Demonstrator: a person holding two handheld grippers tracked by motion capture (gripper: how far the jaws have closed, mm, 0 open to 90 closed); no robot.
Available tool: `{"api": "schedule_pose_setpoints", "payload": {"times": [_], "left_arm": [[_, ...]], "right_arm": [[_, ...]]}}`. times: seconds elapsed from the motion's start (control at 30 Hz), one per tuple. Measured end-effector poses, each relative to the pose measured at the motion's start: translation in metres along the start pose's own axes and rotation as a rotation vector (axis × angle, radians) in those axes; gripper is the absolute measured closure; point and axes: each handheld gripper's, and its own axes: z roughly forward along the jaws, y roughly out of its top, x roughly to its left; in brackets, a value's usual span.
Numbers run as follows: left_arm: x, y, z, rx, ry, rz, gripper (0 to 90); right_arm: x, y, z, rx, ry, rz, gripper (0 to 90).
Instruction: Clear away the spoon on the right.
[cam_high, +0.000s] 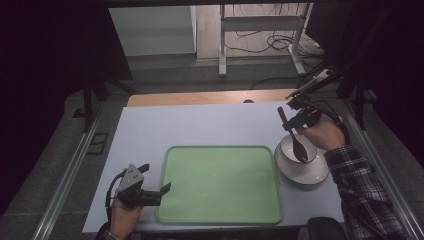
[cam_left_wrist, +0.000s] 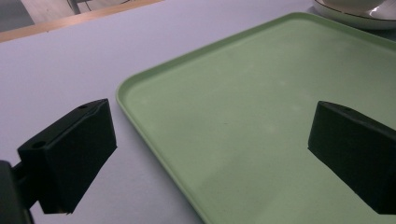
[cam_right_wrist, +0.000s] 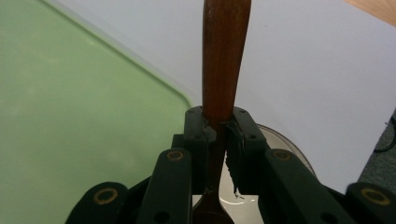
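Spoon: wooden, clamped by its handle between the closed jaws of the right gripper, its dark bowl end hanging over the white bowl on a saucer, at the tray's three o'clock. Nearer, at the tray's eight o'clock, the left gripper rests with jaws spread wide, holding nothing, straddling the tray's near-left rim.

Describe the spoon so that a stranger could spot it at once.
Start at the big pale green tray and look just past its right edge to the white bowl on its saucer. The dark brown wooden spoon rises from that bowl, its handle clamped in the right gripper.
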Motion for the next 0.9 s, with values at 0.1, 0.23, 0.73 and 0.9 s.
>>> {"api": "schedule_pose_setpoints", "payload": {"times": [0.1,0.23,0.73,0.9], "left_arm": [[0.0,0.0,0.0,0.0,0.0,-0.001,0.5],[0.0,0.0,0.0,0.001,-0.001,0.0,0.5],[0.0,0.0,0.0,0.0,-0.002,0.0,0.5],[0.0,0.0,0.0,0.0,-0.003,0.001,0.5]], "right_arm": [[0.007,-0.001,0.0,0.007,0.019,-0.011,79.2],[0.018,-0.004,0.001,0.019,0.04,-0.024,79.2],[0.06,-0.011,0.013,0.058,0.111,-0.083,79.2],[0.072,-0.011,0.022,0.075,0.136,-0.096,79.2]]}}
